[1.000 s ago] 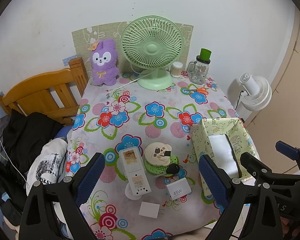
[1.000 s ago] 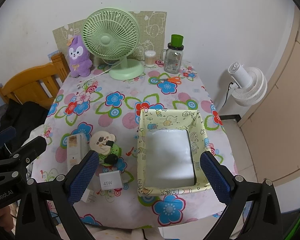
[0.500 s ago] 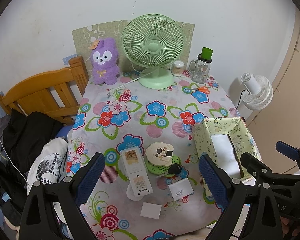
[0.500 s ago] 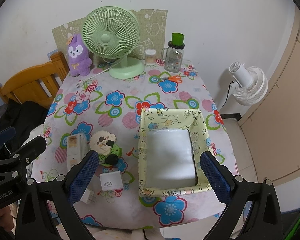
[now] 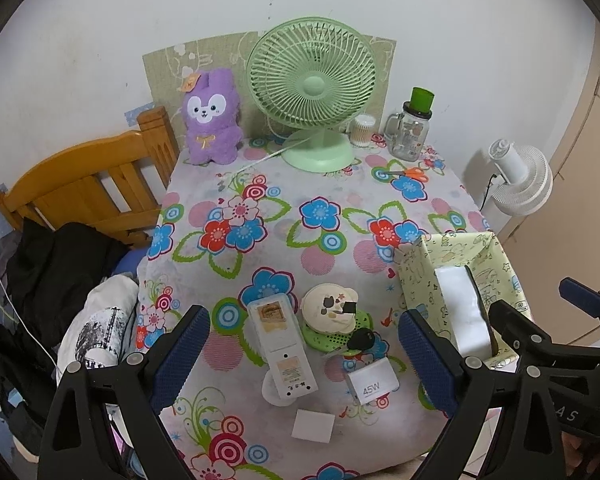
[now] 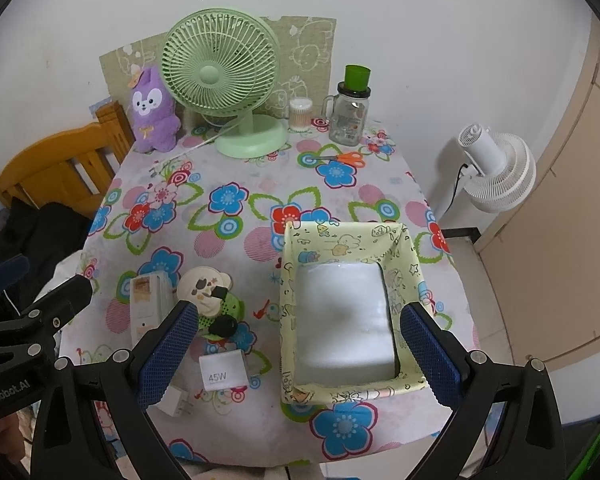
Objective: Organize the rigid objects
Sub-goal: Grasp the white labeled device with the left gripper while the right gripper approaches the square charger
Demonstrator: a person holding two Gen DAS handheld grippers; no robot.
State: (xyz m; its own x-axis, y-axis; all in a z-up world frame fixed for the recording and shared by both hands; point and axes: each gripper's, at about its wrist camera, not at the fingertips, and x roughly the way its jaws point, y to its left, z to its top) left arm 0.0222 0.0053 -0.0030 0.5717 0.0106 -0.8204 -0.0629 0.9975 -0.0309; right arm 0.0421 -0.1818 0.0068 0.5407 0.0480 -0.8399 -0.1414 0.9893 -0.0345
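1. The left claw (image 5: 304, 356) hangs above the near edge of the tabletop (image 5: 300, 196), its blue dimpled pads wide apart with nothing between them. The right claw (image 6: 296, 352) is spread just as wide and empty, over the yellow-green box (image 6: 340, 240); its black frame also juts into the left wrist view at lower right.
2. Below the left claw lie the rigid things: a white remote-like unit (image 5: 280, 344) on a small round stand mostly hidden beneath it, a cream round gadget (image 5: 332, 308) on a green perforated disc, a small black piece (image 5: 362, 338) at the disc's edge, a white 45W charger (image 5: 374, 384) and a white square block (image 5: 313, 424). In the right wrist view the left pad of the claw covers part of the block.
3. The box stands right of them near the tabletop's edge, open-topped, cartoon-printed, with a smooth white lining; its near wall is cut off by the claw frame.
4. The tabletop wears a glossy flowered cloth. At the back: a green slatted fan (image 5: 312, 84), a fuzzy purple plush (image 5: 212, 120), a jar of cotton swabs (image 5: 362, 130), a glass mug with a green lid (image 5: 412, 128), and orange-handled scissors (image 5: 414, 174).
5. Beyond: a wooden bed frame (image 5: 84, 188) with dark clothes left, a white floor fan (image 5: 520, 184) right, a plain white wall.
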